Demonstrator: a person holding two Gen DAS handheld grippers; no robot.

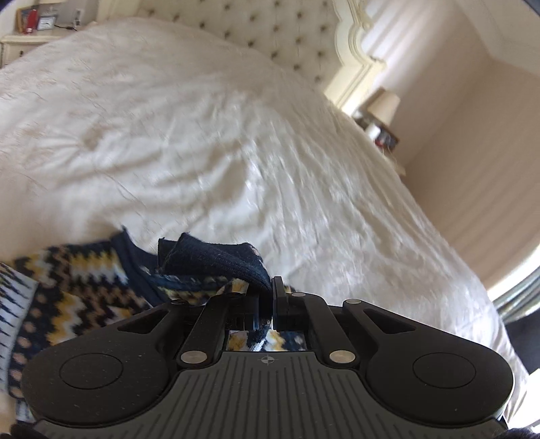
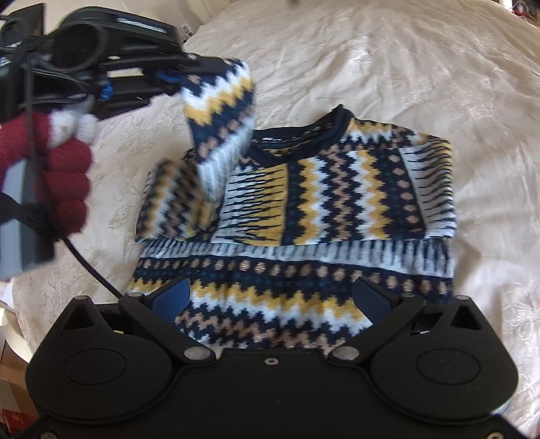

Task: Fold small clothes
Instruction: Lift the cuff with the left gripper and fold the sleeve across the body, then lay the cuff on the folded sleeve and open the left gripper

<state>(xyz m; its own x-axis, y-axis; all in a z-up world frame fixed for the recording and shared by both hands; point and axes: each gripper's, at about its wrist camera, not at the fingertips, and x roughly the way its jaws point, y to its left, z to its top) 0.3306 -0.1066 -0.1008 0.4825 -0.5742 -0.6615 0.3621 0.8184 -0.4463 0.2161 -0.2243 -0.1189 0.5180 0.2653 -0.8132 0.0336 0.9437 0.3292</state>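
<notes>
A small knitted sweater [image 2: 324, 209] with navy, yellow, white and tan zigzags lies on the bed, its right sleeve folded across the chest. My left gripper [image 1: 270, 290] is shut on the navy cuff of the left sleeve [image 1: 219, 260]. In the right wrist view the left gripper [image 2: 182, 72] holds that sleeve [image 2: 219, 114] lifted above the sweater's left shoulder. My right gripper [image 2: 270, 297] is open, its blue-padded fingers [image 2: 172, 297] spread just above the sweater's lower hem, holding nothing.
The sweater lies on a cream bedspread [image 1: 168, 135] with a tufted headboard [image 1: 270, 27] behind. A bedside table with a lamp [image 1: 383, 108] stands at the right, another nightstand [image 1: 23, 40] at the far left. A hand in a red glove [image 2: 64, 175] holds the left gripper.
</notes>
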